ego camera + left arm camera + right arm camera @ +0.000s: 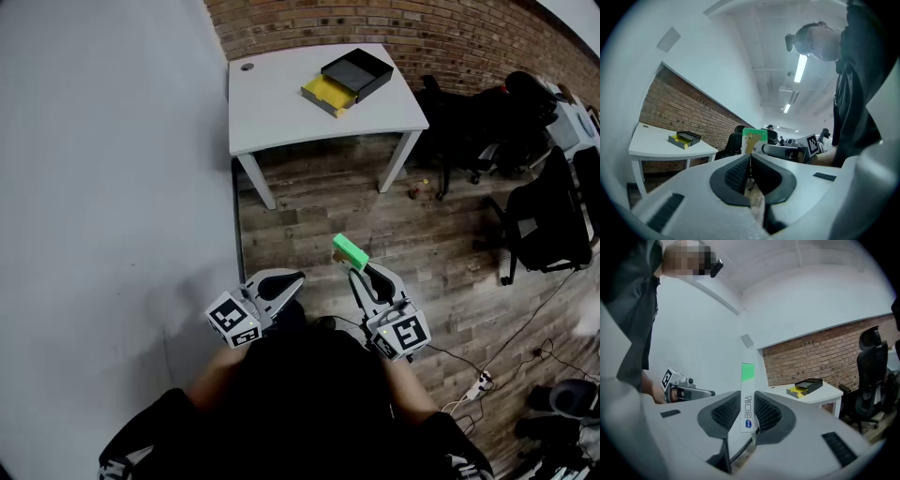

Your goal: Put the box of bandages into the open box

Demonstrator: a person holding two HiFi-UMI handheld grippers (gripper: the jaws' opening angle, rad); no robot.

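Observation:
My right gripper (359, 264) is shut on the green and white box of bandages (350, 251), held above the wood floor well short of the table. In the right gripper view the bandage box (747, 399) stands upright between the jaws. The open box (356, 75), black with a yellow inner tray pulled out, lies on the white table (281, 103) far ahead; it is also small in the right gripper view as the open box (805, 387). My left gripper (298, 278) is shut with nothing in it, left of the right one. From the left gripper view the bandage box (754, 139) shows beyond the jaws.
A grey wall (103, 187) runs along the left, brick wall (394, 23) behind the table. Black office chairs (539, 202) stand at the right. Cables and a power strip (478, 382) lie on the floor near my right side.

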